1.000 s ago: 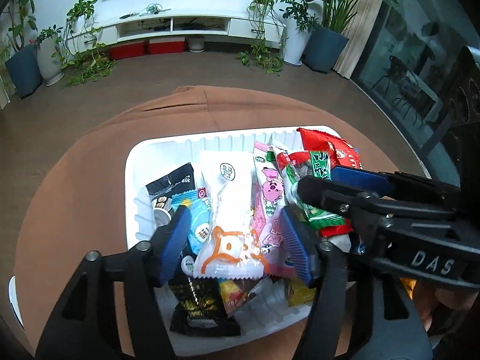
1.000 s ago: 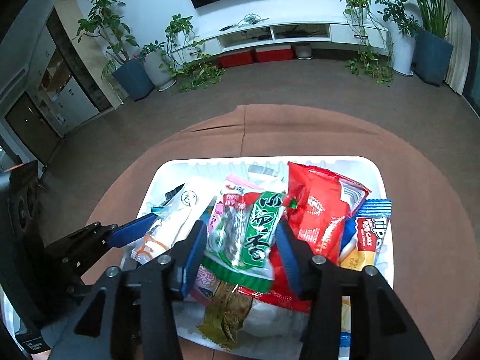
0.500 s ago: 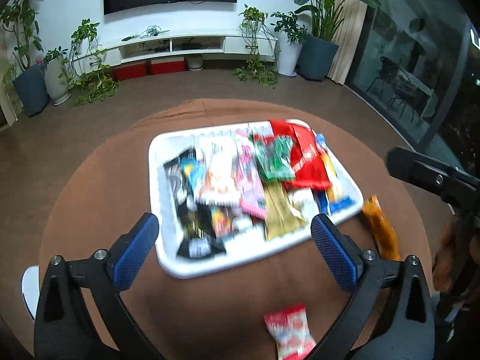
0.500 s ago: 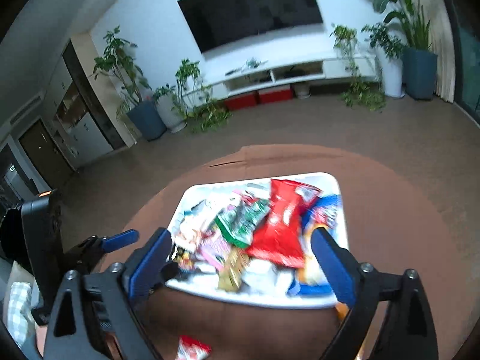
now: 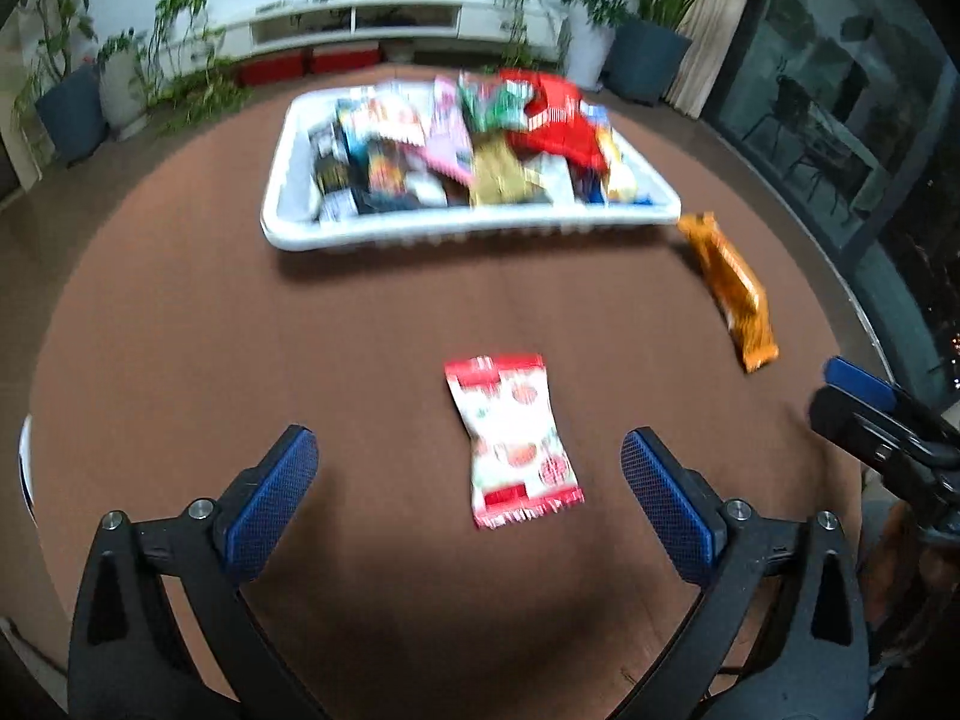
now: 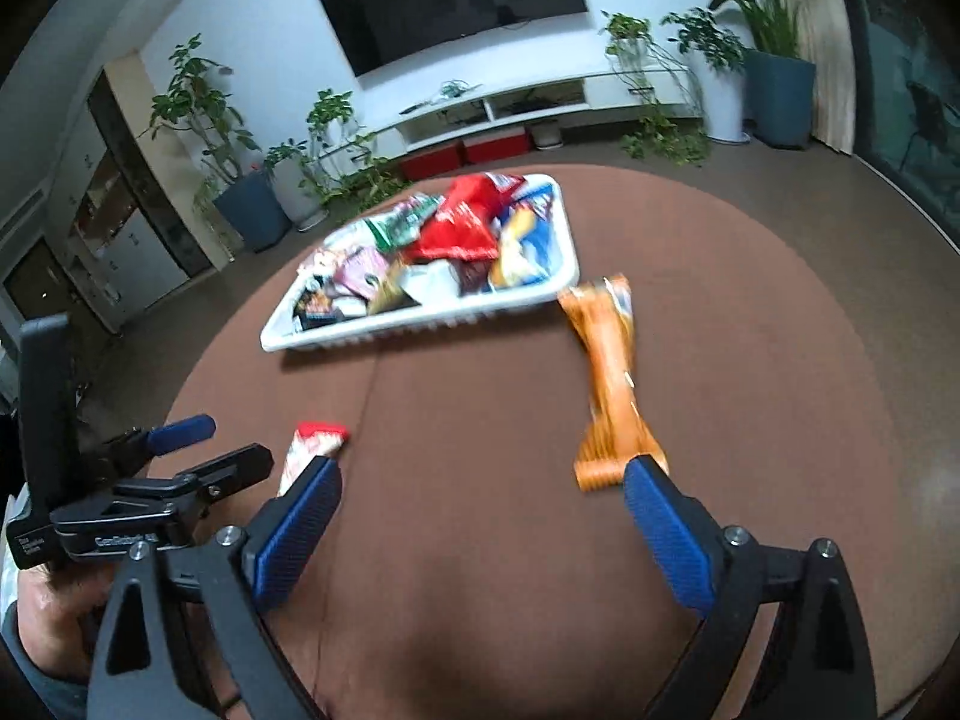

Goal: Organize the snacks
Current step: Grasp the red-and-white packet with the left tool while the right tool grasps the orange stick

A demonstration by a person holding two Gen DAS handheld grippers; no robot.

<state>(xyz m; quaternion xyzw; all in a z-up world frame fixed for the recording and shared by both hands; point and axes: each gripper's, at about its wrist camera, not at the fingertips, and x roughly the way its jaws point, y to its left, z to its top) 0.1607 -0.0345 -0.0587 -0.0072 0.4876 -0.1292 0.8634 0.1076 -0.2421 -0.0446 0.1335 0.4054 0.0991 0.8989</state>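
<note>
Desk (image 5: 240, 360): round, covered in brown cloth, one of it; everything I handle lies on it.
Tray (image 5: 288, 204): one white ribbed plastic tray, at the far side of the desk, heaped with mixed snack packets too blurred and overlapped for me to count.
Orange packet (image 6: 612, 360): one long orange foil packet on the cloth, its far end just beside the tray's near corner, its near end just ahead of my right claw's outer finger.
Red-and-white packet (image 5: 516, 438): one flat pouch with red ends, lying loose between the tray and my left claw.
Left claw (image 5: 468, 480): jaws wide apart, empty, the pouch lying just ahead of the gap.
Right claw (image 6: 480, 516): jaws wide apart, empty.
Doing it well: I judge each claw should take its own packet. I would centre the left over the pouch's middle, swing the right across the orange packet's narrow width, then close gently on the crinkly film.
Count: two loose packets, two claws.
</note>
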